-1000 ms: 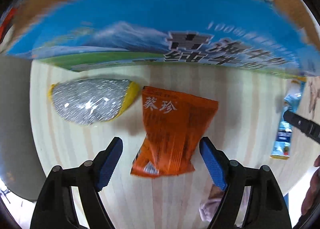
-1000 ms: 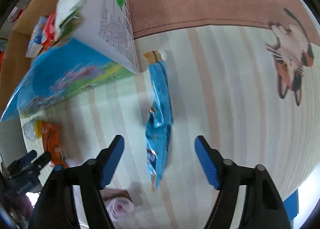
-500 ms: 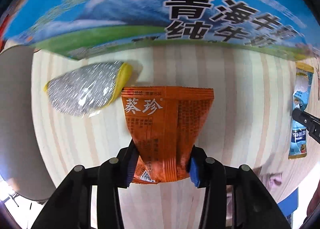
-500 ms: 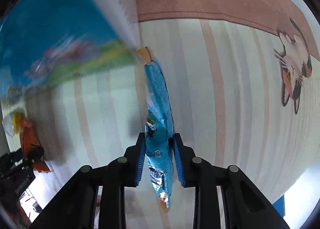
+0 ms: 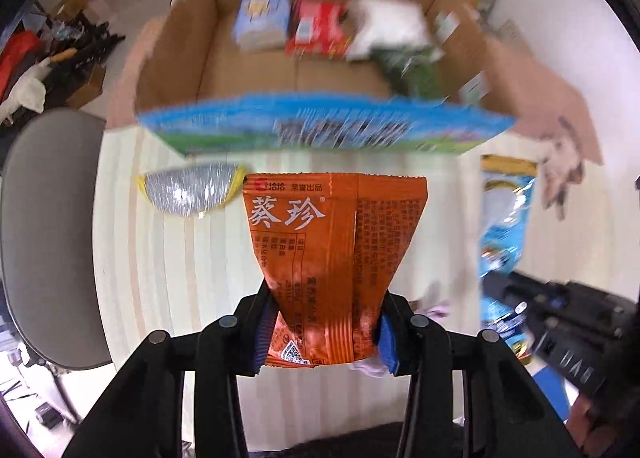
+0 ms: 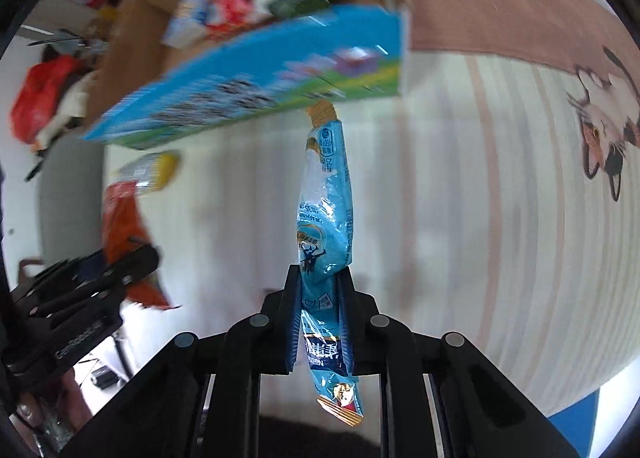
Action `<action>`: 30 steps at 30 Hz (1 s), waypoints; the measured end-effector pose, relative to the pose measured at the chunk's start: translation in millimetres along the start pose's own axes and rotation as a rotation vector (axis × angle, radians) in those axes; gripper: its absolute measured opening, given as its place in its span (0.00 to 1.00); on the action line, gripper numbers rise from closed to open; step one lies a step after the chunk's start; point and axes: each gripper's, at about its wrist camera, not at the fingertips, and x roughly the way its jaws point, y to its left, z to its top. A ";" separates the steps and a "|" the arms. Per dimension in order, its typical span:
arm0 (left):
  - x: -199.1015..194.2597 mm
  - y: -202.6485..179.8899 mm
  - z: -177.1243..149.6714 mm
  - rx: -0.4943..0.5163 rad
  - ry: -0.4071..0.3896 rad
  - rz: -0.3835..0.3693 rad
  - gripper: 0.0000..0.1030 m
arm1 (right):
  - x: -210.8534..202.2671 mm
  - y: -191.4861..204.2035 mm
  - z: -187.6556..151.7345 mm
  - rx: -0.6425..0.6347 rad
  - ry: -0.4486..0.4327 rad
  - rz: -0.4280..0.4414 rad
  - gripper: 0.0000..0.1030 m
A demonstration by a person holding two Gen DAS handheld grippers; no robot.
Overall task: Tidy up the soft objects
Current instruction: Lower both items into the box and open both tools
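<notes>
- The open cardboard box [image 5: 308, 70] with its blue printed front is motion-blurred in both views; the lettering on that front cannot be read, and the packets inside show only as a pale blue, a red, a white and a dark green shape.
- The lower end of the orange snack packet [image 5: 334, 246] is hidden behind the blue pads of the left gripper [image 5: 324, 338], and a pale crumpled thing just behind the right-hand pad is too covered to identify.
- In the left wrist view the right gripper appears only as a blurred black body at the right edge, with part of the blue sachet [image 6: 326, 214] showing beside it.
- The orange snack packet is a flat foil bag with white Chinese characters and a block of small print; it fans wide at its top seam and is pinched narrow at the bottom.
- It is held above the pale striped tabletop [image 5: 160, 258], in front of the box, with a silver and yellow packet [image 5: 190, 192] lying on the tabletop beside its upper left corner.
- The blue sachet is long and narrow, crinkled, with gold ends, and stands up from the right gripper [image 6: 320, 322] toward the box's near corner.
- The left gripper is closed narrow on the orange packet's lower part.
- The right gripper is nearly fully closed, clamping the sachet a little above its lower gold end.
- A pink cloth with a cat picture [image 6: 604, 130] covers the tabletop on the right.
</notes>
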 end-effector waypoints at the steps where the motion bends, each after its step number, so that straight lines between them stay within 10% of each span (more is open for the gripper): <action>1: -12.4 -1.1 3.7 0.000 -0.023 -0.012 0.38 | -8.4 -2.2 -0.8 -0.008 -0.013 0.014 0.17; 9: -61.6 8.7 74.9 0.017 -0.092 -0.057 0.38 | -77.4 41.6 17.9 -0.060 -0.142 0.069 0.17; 15: -34.5 19.1 147.6 0.015 -0.052 -0.010 0.38 | -91.5 43.9 89.3 -0.059 -0.196 -0.061 0.17; 30: 97.3 28.3 238.4 -0.055 0.229 -0.059 0.38 | 13.9 37.8 220.6 -0.024 -0.085 -0.299 0.17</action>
